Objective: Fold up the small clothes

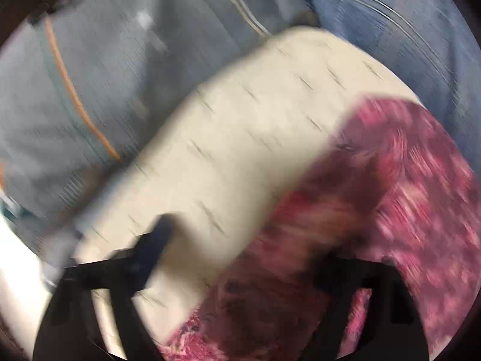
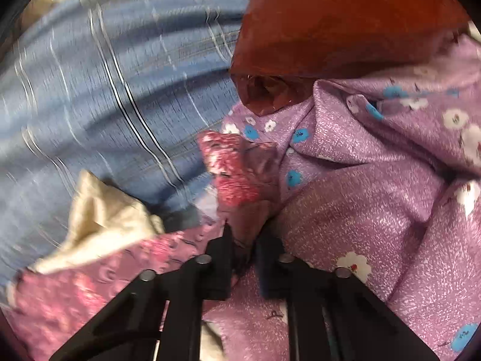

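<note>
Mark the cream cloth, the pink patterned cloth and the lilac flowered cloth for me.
cream cloth [image 1: 240,138]: left wrist view, middle of its flat panel.
pink patterned cloth [image 2: 234,165]: right wrist view, raised bunched end.
lilac flowered cloth [image 2: 360,204]: right wrist view, speckled fold at centre right.

The pink cloth [image 2: 234,168] is soft and matt with a flower print, and the cream cloth [image 1: 240,126] is matt with thin dark dashes. The blue sheet [image 2: 105,96] looks like woven cloth with pale stripes, and the purple cloth [image 2: 360,186] is smooth with a speckled print. The brown bag [image 2: 330,30] is shiny plastic, and the right gripper [image 2: 244,240] is matt black plastic with small metal pins.
</note>
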Available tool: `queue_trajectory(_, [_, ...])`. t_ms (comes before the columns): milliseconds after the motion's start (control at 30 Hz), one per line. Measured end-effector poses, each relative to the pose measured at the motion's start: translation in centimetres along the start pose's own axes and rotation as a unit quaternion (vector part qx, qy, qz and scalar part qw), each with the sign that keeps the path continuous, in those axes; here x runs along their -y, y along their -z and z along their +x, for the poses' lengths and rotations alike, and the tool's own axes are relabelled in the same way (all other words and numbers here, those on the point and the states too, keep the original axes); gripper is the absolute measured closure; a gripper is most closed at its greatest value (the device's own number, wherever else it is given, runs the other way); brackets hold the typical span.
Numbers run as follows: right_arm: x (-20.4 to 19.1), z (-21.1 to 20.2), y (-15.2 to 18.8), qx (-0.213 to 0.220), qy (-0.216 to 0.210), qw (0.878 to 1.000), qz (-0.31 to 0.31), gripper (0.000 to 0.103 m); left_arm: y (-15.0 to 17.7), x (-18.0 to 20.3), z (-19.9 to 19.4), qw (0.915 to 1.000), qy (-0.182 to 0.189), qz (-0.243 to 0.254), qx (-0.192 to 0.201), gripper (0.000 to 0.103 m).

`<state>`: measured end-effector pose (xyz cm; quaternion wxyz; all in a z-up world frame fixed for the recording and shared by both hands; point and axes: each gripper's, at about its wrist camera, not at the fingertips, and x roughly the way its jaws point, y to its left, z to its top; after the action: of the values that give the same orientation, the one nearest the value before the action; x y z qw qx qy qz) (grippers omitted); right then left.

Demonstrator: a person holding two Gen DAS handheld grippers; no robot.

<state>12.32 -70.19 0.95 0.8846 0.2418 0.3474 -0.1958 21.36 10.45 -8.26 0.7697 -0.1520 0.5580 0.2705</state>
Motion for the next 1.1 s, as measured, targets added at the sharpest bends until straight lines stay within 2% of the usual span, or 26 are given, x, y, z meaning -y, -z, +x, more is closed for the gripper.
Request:
queue_trajectory(33, [0.5,-0.4,-0.1,0.007,-0.011,1.0,0.012,0.093,-1.2,-0.2,0.0,0.9995,-0.028,0.0,0.014,0.043])
queue_trajectory(67, [1.0,-0.8,-0.1,0.011,-0.015,1.0,0.022,0.093,-2.1,-0.5,0.3,0.999,-0.044,-0.007,0.009,0.043])
queue_trajectory(133, [1.5,-0.8,-0.1,0.008,-0.018,0.999,0.03,0.093,-3.1,-0.8,0.2,0.9995,-0.017,-0.019,-0.017,0.053])
queue_trajectory(167, [1.7,-0.7,0.0,0.006,-0.016,0.999,0.032,0.093,-3.0,-0.2,-0.7,0.9998,-0.01,-0.011,-0.011,0.057])
queue_trajectory(233, [1.7,-0.6,0.2,0.002,-0.013,0.999,0.031,0.093,-2.2,1.8,-3.1,0.9996,0.002,0.02,0.021,0.057])
queue_trajectory(367, [1.5,-0.3,0.2,-0.003,-0.015,0.999,0.039,0.093,-0.2,7.3,-7.3,0.9936,0.058,0.086,0.046,0.042])
queue_trajectory(400, [1.5,-0.3,0.1,-0.005,-0.015,0.999,0.04,0.093,0.1,9.6,-8.7,0.9887,0.082,0.112,0.058,0.039])
queue_trajectory(467, [1.5,-0.2,0.0,-0.009,-0.015,0.999,0.037,0.093,0.3,13.0,-10.2,0.9798,0.102,0.158,0.068,0.033])
queue_trajectory(500, [1.5,-0.3,0.0,-0.013,-0.007,0.999,0.033,0.093,0.9,13.4,-11.2,0.9778,0.106,0.167,0.069,0.033])
queue_trajectory(567, [1.2,-1.1,0.2,-0.018,0.018,0.999,0.027,0.09,0.1,16.1,-10.7,0.9712,0.129,0.191,0.059,0.033])
queue_trajectory(633, [0.4,-4.3,1.4,0.025,0.068,0.997,0.018,0.083,-0.4,16.7,-10.5,0.9658,0.143,0.212,0.041,0.033])
queue_trajectory(700, [-1.5,-7.7,2.6,0.085,0.092,0.992,-0.013,0.073,-0.3,16.5,-10.2,0.9643,0.133,0.227,0.032,0.033])
queue_trajectory(767, [-5.1,-10.9,3.8,0.138,0.059,0.987,-0.066,0.046,-1.1,16.9,-9.4,0.9632,0.128,0.235,0.025,0.033])
queue_trajectory(800, [-7.2,-11.6,4.1,0.144,0.027,0.985,-0.093,0.039,-1.3,16.8,-9.1,0.9636,0.128,0.234,0.02,0.032])
queue_trajectory(833, [-10.6,-12.0,4.4,0.134,-0.025,0.981,-0.135,0.033,-1.5,16.5,-8.6,0.9628,0.131,0.236,0.011,0.031])
queue_trajectory(900, [-16.7,-11.8,5.2,0.112,-0.097,0.969,-0.198,0.033,-1.7,16.0,-7.6,0.9613,0.141,0.237,-0.007,0.031])
queue_trajectory(933, [-19.7,-11.3,5.6,0.089,-0.135,0.961,-0.225,0.025,-2.0,16.2,-6.9,0.9573,0.15,0.246,-0.022,0.031])
queue_trajectory(1000, [-26.9,-8.6,7.0,0.018,-0.228,0.936,-0.267,0.027,-2.3,16.5,-5.8,0.9531,0.148,0.262,-0.035,0.03])
queue_trajectory(1033, [-29.8,-7.1,7.7,-0.009,-0.248,0.927,-0.282,0.028,-2.5,16.5,-5.5,0.9524,0.14,0.269,-0.033,0.03])
queue_trajectory(1100, [-36.1,-3.0,9.6,-0.061,-0.246,0.916,-0.311,0.028,-2.9,16.4,-5.2,0.9512,0.134,0.277,-0.026,0.03])
